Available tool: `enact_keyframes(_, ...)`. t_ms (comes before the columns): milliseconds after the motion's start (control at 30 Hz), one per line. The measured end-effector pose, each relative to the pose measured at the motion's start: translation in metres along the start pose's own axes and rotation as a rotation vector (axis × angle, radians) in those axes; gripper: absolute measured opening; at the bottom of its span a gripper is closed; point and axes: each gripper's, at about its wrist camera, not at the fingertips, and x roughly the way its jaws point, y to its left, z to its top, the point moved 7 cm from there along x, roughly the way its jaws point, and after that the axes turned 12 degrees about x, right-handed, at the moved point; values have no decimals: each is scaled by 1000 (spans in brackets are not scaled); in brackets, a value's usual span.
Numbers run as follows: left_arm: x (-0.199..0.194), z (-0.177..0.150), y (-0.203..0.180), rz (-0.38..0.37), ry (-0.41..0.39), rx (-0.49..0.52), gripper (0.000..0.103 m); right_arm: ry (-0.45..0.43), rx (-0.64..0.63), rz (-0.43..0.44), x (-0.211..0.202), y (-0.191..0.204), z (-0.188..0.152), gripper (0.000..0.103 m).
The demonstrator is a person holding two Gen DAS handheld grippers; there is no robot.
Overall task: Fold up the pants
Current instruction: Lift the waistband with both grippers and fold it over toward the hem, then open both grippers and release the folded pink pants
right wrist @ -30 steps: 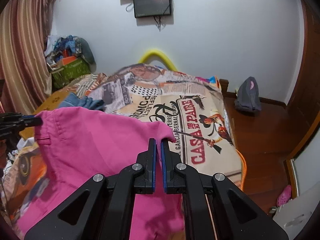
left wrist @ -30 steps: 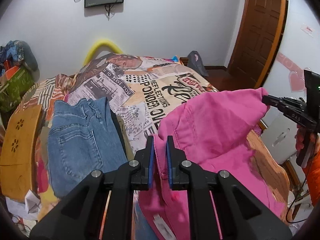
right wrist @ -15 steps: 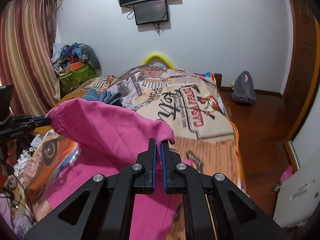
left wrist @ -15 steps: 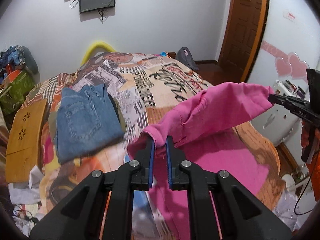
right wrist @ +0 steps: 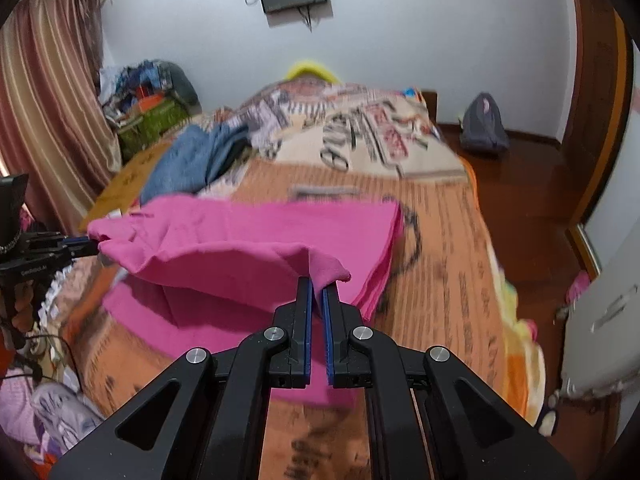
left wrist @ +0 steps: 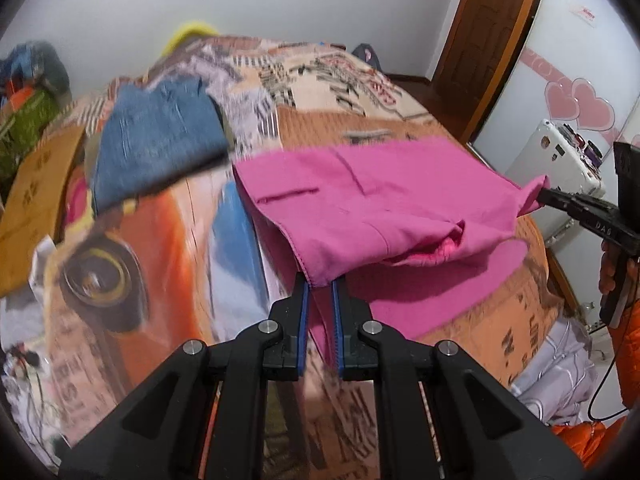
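The pink pants (left wrist: 372,200) lie partly on the bed, their near edge lifted between my two grippers. My left gripper (left wrist: 319,286) is shut on one corner of the pink pants; it shows at the left of the right wrist view (right wrist: 86,245). My right gripper (right wrist: 317,286) is shut on the other corner (right wrist: 324,270); it shows at the right of the left wrist view (left wrist: 546,196). The far part of the pants (right wrist: 280,224) rests flat on the bedspread, folded over a lower layer.
Folded blue jeans (left wrist: 160,140) lie on the bed's far left, also in the right wrist view (right wrist: 192,160). The printed bedspread (left wrist: 140,260) covers the bed. A wooden board (left wrist: 36,184) sits at the left edge. A white appliance (left wrist: 560,160) stands right.
Both grippers moved back and down with the pink pants. The raised fabric has come down flatter over the bed, doubled over its lower layer.
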Motion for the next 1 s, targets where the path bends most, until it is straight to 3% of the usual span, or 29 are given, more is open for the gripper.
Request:
enact_keyframes(167,4,-22,-6,-10,22,-24,10,60,42,-25,11,-14,-30,5)
enact_keyframes(300,-9,-29,-1,27,8,-37,10,93,57,-56,11,-23,-49,8)
enact_keyframes(433,-27,-20,6,85,-29,-32,10,82,46,-136,1,-35,-51,8)
enact_keyframes(533,-30,-4,3,81,-57,-17,10,45,46,-147,-10,-35,-40,8)
enact_keyframes(767,-4,18,-25,16,-43,7,10,-10,-3,-70,-7,2,-18,21)
enact_keyframes(933,26,5,-38,4,25,20,10,81,-35,-33,28,20,-37,22)
enact_keyframes(1000,31,-3,-36,15,25,15,17,124,-35,-42,41,17,-50,22)
